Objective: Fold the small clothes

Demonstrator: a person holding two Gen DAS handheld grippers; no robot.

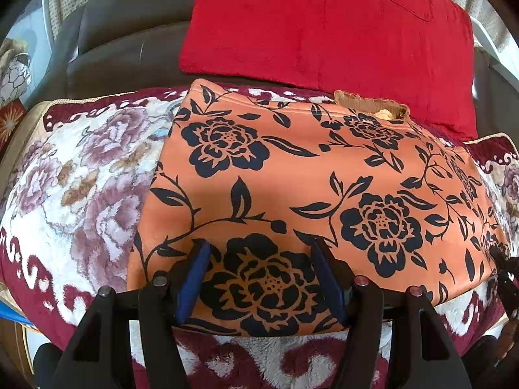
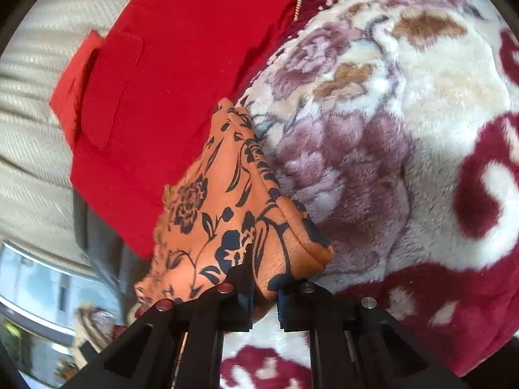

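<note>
The orange cloth [image 1: 292, 175] with dark flowers lay spread on a plush flowered blanket [image 1: 81, 178], its near edge under the left gripper [image 1: 262, 278]. That gripper's blue pads stood apart over the cloth, and whether the fingertips touched the fabric could not be told. At the cloth's far edge a frayed tan band [image 1: 369, 105] showed, partly turned over, so what lay inside it was hard to make out. A red cushion [image 1: 324, 26] sat behind, cut off at the top of the view.

From the right wrist, the right gripper [image 2: 264, 287] was clamped on a bunched fold of the orange cloth, which hid its fingertips. The left side of that view was blurred; a shiny surface [image 2: 39, 291] low on the left gave only vague reflections. No writing or label could be read anywhere.
</note>
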